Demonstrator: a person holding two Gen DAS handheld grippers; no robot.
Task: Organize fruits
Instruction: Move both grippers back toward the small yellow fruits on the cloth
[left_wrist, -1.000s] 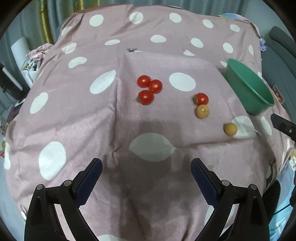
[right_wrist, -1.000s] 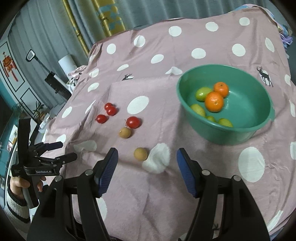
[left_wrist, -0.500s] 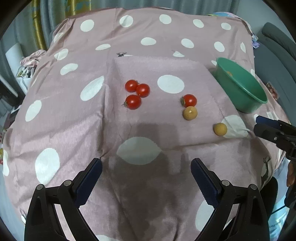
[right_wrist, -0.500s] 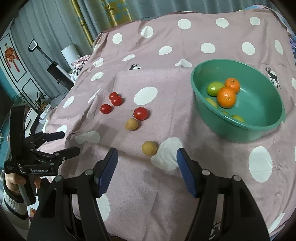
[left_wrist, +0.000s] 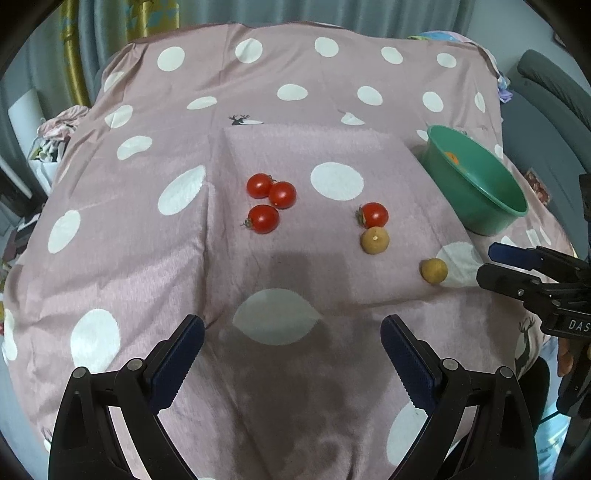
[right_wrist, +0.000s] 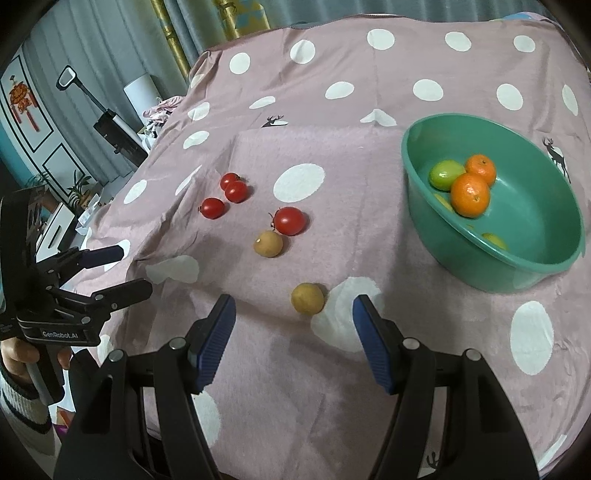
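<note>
A green bowl (right_wrist: 546, 254) holds two oranges (right_wrist: 470, 194), a green fruit (right_wrist: 445, 174) and small yellow fruits. On the pink dotted cloth lie three red tomatoes (right_wrist: 229, 192), a fourth tomato (right_wrist: 290, 220) and two tan round fruits (right_wrist: 268, 243) (right_wrist: 307, 298). My right gripper (right_wrist: 294, 315) is open, just short of the nearer tan fruit. My left gripper (left_wrist: 291, 341) is open and empty, well short of the tomatoes (left_wrist: 271, 197). The bowl (left_wrist: 491, 206) and the nearer tan fruit (left_wrist: 434, 270) show at the right of the left wrist view.
The cloth drapes over a raised block under the fruits and falls off at the edges. Curtains hang behind. A white cylinder (right_wrist: 142, 94) and clutter stand off the left edge. A grey chair (left_wrist: 550, 96) stands to the right.
My right gripper has moved forward toward the nearer tan fruit, which now sits close between its open fingers. My left gripper has drifted slightly; both stay open.
</note>
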